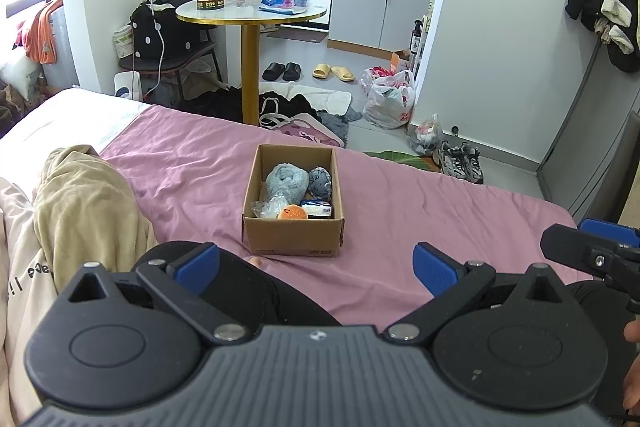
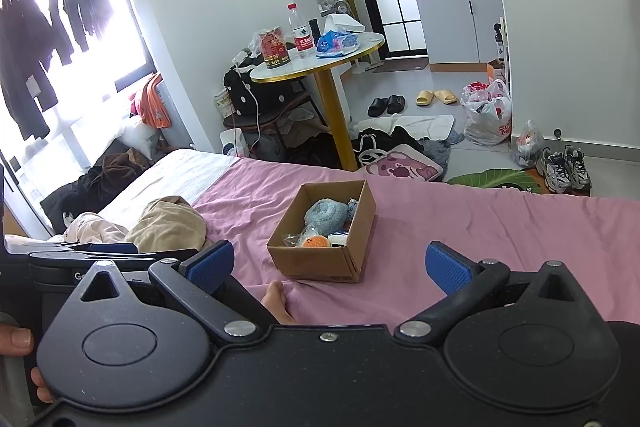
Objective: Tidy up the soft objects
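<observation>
Showing hanging clothes (image 2: 40, 27) in right view only

1. Bright daylight enters from the window (image 2: 68, 39), which is blown out to white glare.
2. Both views are sharp, with soft shadows.
3. Fisheye distortion bends walls at the edges.

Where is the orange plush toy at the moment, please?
The orange plush toy lies inside the cardboard box on the pink bedsheet, at its near wall, between a clear plastic bag and a small blue-and-white packet.
</observation>
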`<action>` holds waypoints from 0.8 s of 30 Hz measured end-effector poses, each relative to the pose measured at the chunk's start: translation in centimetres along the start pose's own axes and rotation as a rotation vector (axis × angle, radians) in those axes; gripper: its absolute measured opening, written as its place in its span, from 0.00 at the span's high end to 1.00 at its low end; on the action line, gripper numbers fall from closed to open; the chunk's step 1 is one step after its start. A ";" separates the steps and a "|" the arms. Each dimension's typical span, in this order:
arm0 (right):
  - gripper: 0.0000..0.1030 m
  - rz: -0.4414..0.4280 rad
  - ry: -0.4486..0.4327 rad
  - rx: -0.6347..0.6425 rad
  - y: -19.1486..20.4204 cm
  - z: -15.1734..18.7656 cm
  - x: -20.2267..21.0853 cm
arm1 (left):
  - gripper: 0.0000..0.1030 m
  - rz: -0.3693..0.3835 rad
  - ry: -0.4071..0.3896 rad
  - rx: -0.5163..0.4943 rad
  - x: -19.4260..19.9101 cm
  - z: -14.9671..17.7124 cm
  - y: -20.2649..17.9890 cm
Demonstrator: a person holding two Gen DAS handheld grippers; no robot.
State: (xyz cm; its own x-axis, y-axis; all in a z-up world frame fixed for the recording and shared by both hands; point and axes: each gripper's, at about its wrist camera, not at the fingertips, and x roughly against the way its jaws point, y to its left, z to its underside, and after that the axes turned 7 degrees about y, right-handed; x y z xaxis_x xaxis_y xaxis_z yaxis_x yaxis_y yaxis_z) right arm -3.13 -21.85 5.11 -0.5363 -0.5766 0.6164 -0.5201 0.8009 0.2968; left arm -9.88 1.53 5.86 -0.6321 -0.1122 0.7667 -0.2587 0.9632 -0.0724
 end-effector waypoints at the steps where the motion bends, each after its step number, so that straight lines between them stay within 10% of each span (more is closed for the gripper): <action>1: 0.00 0.001 0.000 -0.001 0.0 0.0 0.0 | 0.01 0.000 0.001 -0.001 0.0 0.0 0.0; 24: 0.00 0.004 0.000 -0.002 -0.2 -0.1 0.2 | 0.01 0.000 0.001 0.000 0.0 0.0 0.0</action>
State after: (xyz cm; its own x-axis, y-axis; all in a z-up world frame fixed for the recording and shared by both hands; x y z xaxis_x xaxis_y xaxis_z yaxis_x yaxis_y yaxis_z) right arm -3.10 -22.08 5.24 -0.5384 -0.5734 0.6175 -0.5163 0.8036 0.2961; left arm -9.89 1.51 5.84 -0.6313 -0.1115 0.7675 -0.2583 0.9633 -0.0725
